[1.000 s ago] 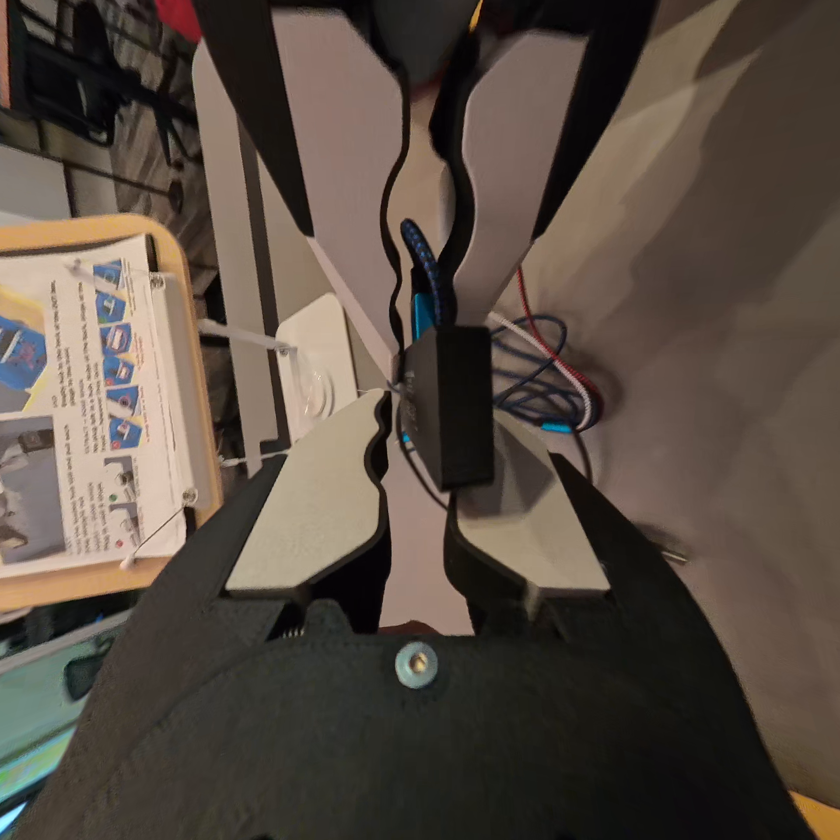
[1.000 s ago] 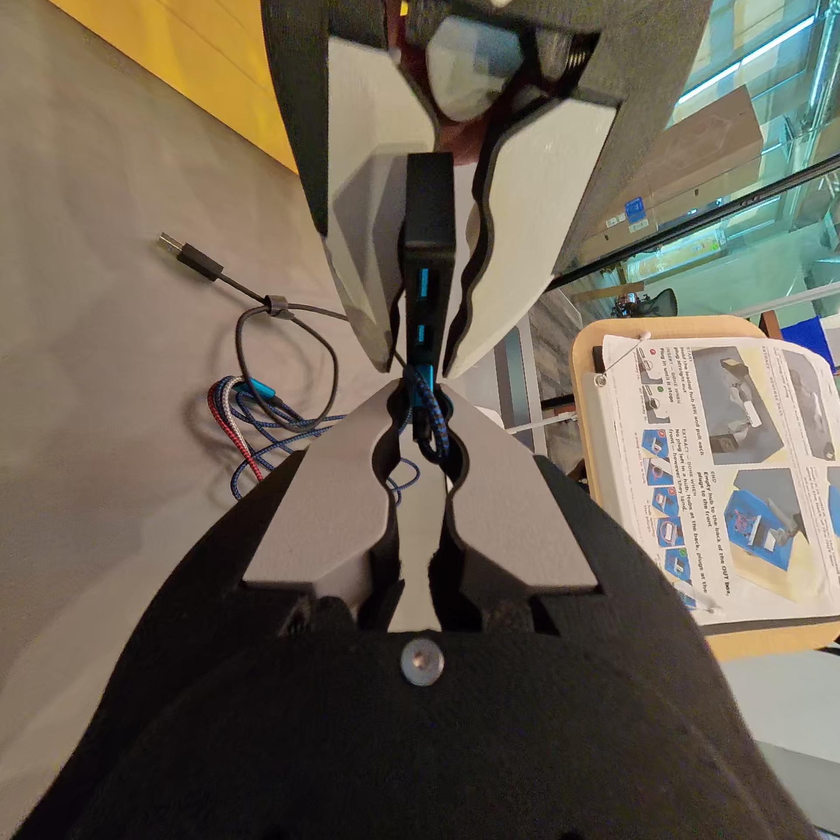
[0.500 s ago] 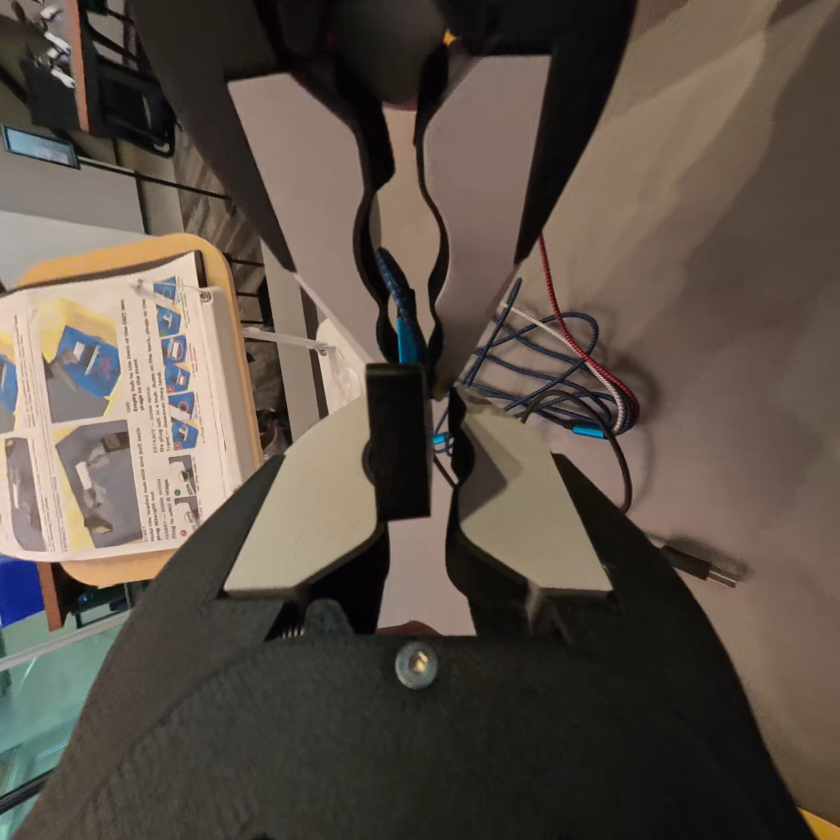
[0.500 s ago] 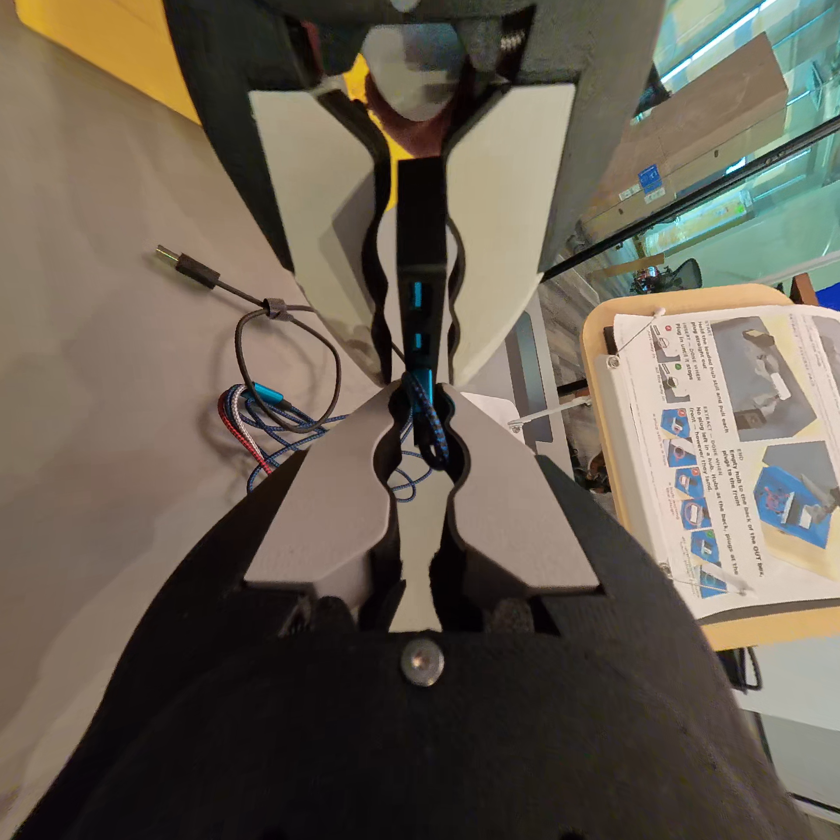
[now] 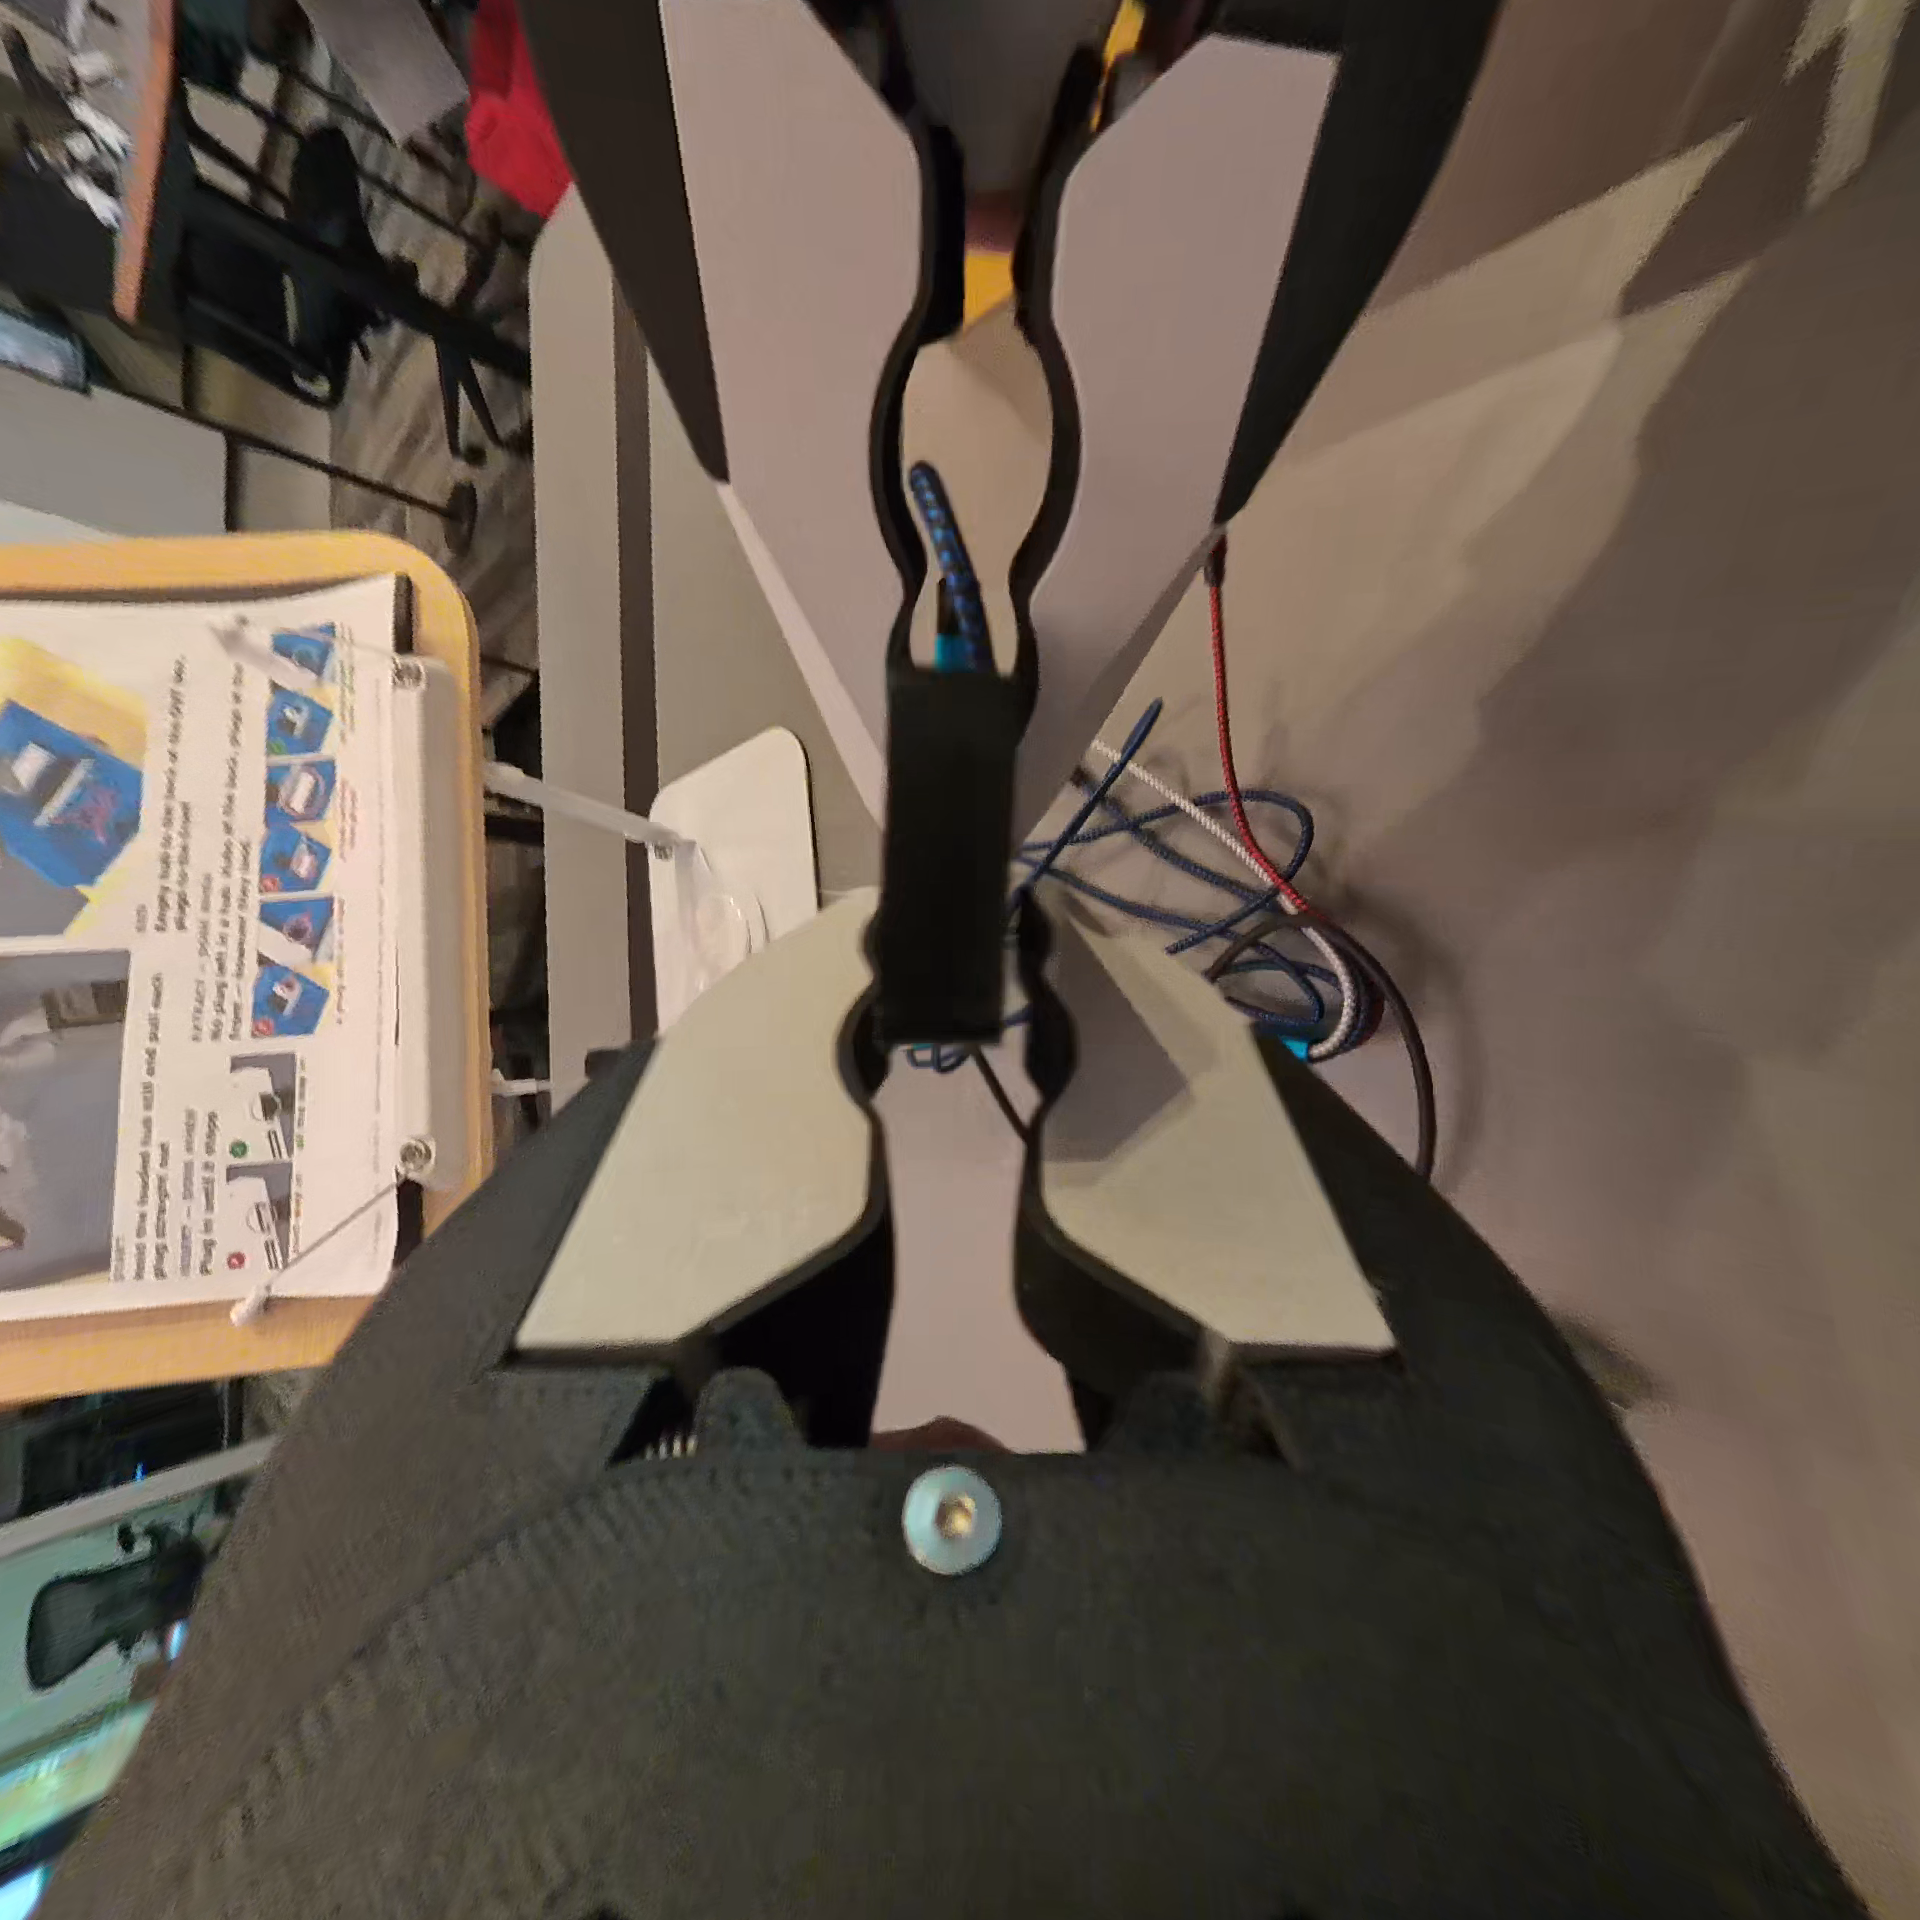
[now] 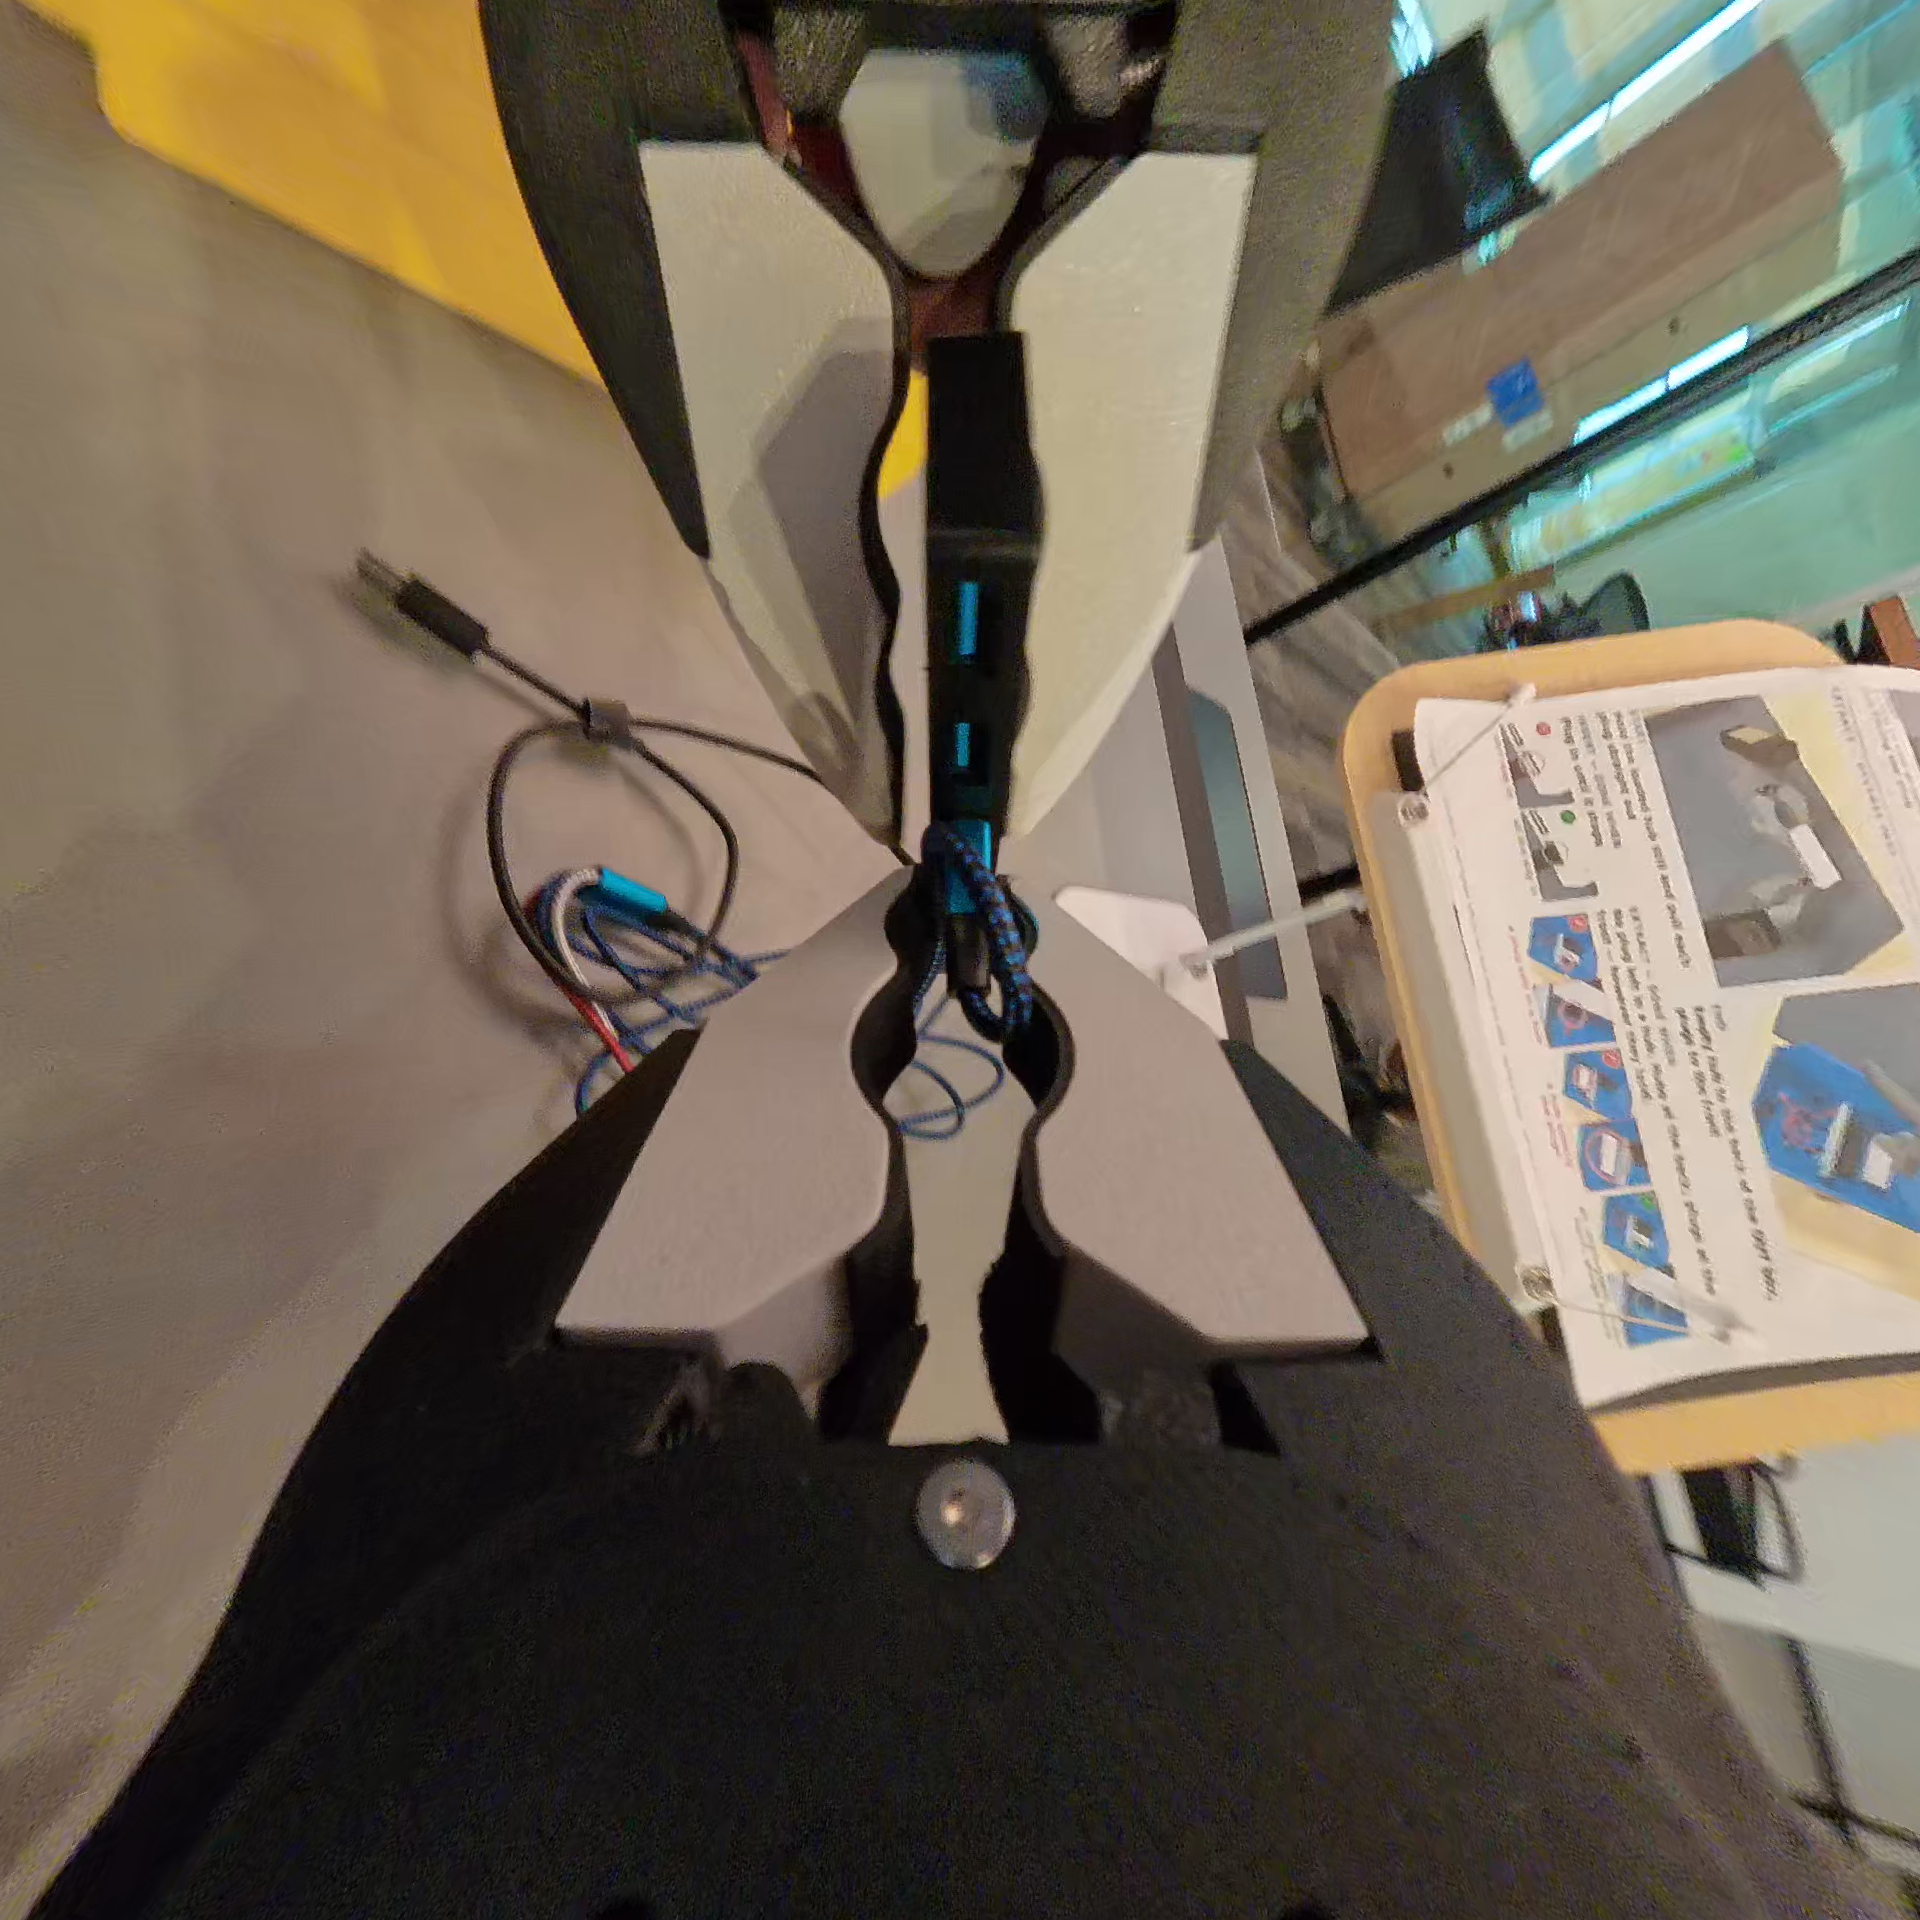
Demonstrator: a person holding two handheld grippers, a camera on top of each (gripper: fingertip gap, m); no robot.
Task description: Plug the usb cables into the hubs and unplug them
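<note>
— what's the room like from where you stand?
— a big grey counter with a yellow strip along its far edge, glass walls behind, and a wooden board with a clipped instruction sheet off the counter's edge.
— and on the counter?
— a loose tangle of braided cables, blue, red and white, plus a black cable with its plug lying free.
— the grippers?
— held tip to tip above it. the left gripper has its fingers pinching the black hub; the right gripper has its fingers pressed onto the blue braided cable at the hub's end.
— any change?
— half a second ago the hub sat skewed against one left finger; now it's straight between both, in line with the cable's plug.
</note>
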